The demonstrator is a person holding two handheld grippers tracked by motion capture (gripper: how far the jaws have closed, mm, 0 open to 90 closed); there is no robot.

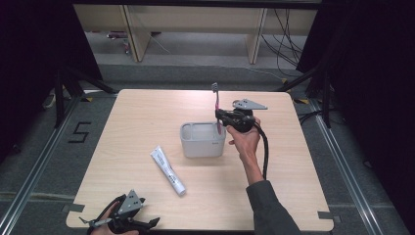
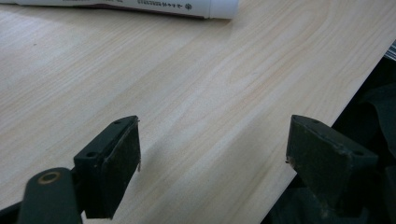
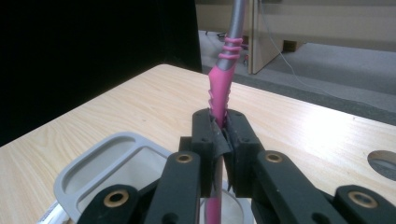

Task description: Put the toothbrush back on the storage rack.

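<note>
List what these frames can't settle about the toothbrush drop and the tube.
- Toothbrush: head cut off by the top edge in the right gripper view; too small in the high view.
- Its lower end: hidden behind the right gripper.
- Toothpaste tube: cut by the top edge, print unreadable.

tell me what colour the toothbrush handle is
Pink, turning grey toward the head; the toothbrush shows best in the right gripper view.

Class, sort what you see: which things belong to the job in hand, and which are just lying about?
In the job:
- pink-and-grey toothbrush, clamped upright in the right gripper
- grey plastic holder tub beneath it

Lying about:
- white toothpaste tube, flat on the table
- left gripper, open, idle
</note>
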